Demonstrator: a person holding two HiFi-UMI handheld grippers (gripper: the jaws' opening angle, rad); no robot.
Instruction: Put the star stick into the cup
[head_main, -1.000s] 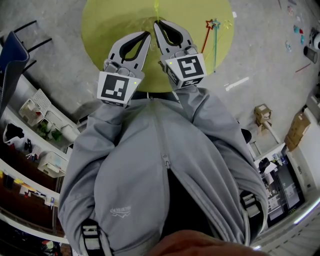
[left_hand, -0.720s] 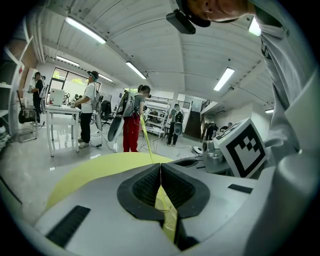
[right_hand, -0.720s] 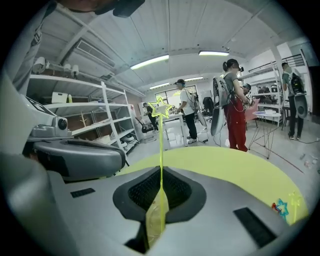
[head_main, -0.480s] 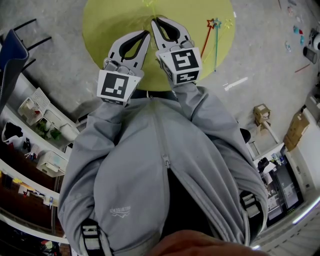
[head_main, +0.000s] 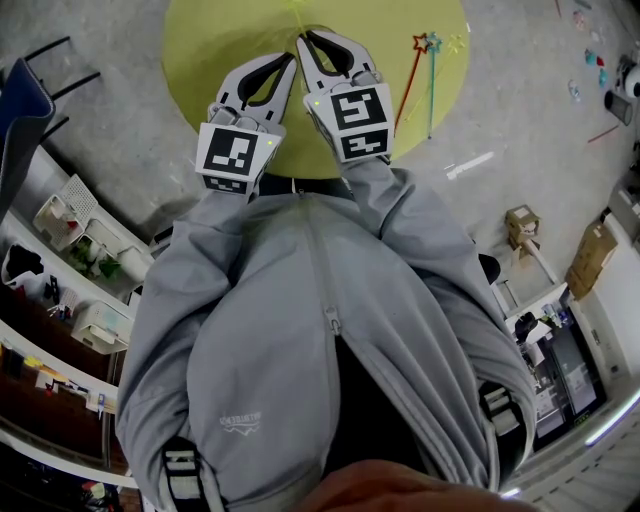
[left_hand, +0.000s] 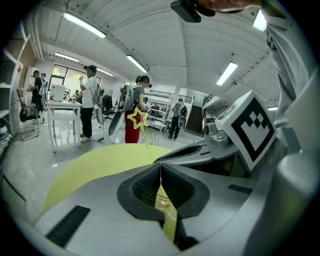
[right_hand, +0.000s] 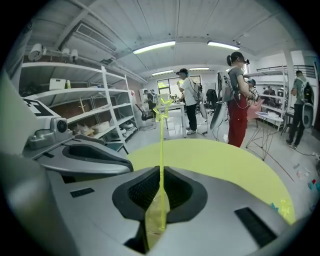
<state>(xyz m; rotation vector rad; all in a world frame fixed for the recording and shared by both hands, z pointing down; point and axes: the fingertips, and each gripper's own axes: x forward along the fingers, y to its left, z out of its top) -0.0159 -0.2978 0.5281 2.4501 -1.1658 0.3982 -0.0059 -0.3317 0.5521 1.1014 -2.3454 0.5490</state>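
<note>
- From where I stand, the grey two-jaw right gripper (right_hand: 161, 172) is clamped tight on a thin neon-yellow plastic star stick (right_hand: 161, 142). It pinches the shaft low down, so the shaft stands up out of the jaws with the star on top.
- The matching grey left gripper (left_hand: 160, 167) has its jaws pressed fully together, and I can make out nothing between them.
- Both are held side by side, tips nearly touching, over the near half of the round yellow-green table (head_main: 200, 60). A red-headed star stick (head_main: 407, 72) and a teal star stick (head_main: 431, 92) lie flat toward its right edge.
- I cannot find the cup in any view, so I can't say where the stick has to go.
- The likely trouble is the grip. It is a narrow pinch on a slick, slender shaft, so any tilt could let the stick swivel or slide out, and the star end looks top-heavy.
- With the tips so close, the left gripper could also knock the stick askew.
- People (left_hand: 89, 100) stand beyond the table's far edge, well apart.
</note>
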